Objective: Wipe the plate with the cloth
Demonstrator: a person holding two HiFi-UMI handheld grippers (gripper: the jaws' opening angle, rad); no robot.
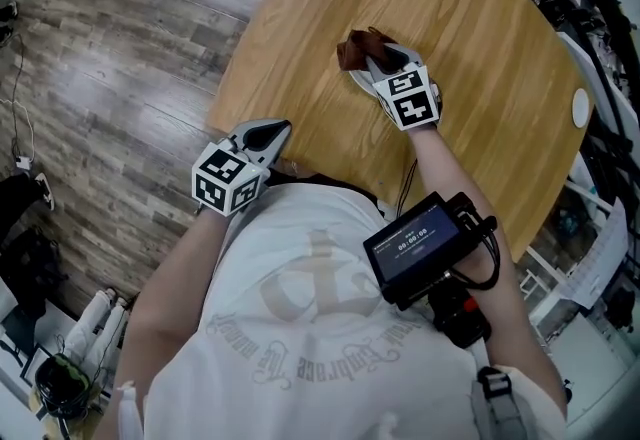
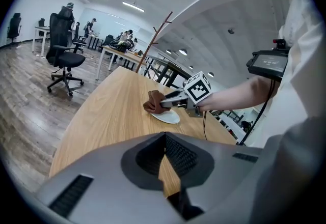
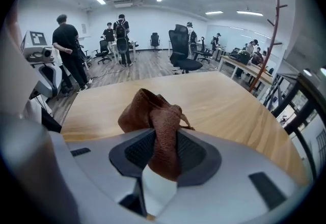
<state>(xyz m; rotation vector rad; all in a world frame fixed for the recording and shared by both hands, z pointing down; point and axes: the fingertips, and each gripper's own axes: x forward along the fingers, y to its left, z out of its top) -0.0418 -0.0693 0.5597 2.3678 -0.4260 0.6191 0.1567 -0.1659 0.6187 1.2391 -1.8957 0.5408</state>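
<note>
My right gripper (image 1: 383,61) is shut on a crumpled brown cloth (image 1: 358,48) over the middle of the round wooden table (image 1: 480,38). The cloth (image 3: 153,116) bunches up between the jaws, which hold it just above a small white plate (image 1: 361,81). Most of the plate is hidden under the gripper; a white patch of the plate (image 3: 158,190) shows below the jaws. From the side, the cloth (image 2: 154,102) hangs at the far rim of the plate (image 2: 168,117). My left gripper (image 1: 264,136) hovers at the table's near left edge, jaws together, holding nothing.
A small white disc (image 1: 581,108) lies near the table's right edge. A screen device (image 1: 420,248) hangs on the person's chest. Black office chairs (image 2: 63,60), desks, a coat stand (image 2: 155,34) and standing people (image 3: 69,50) fill the room beyond the table.
</note>
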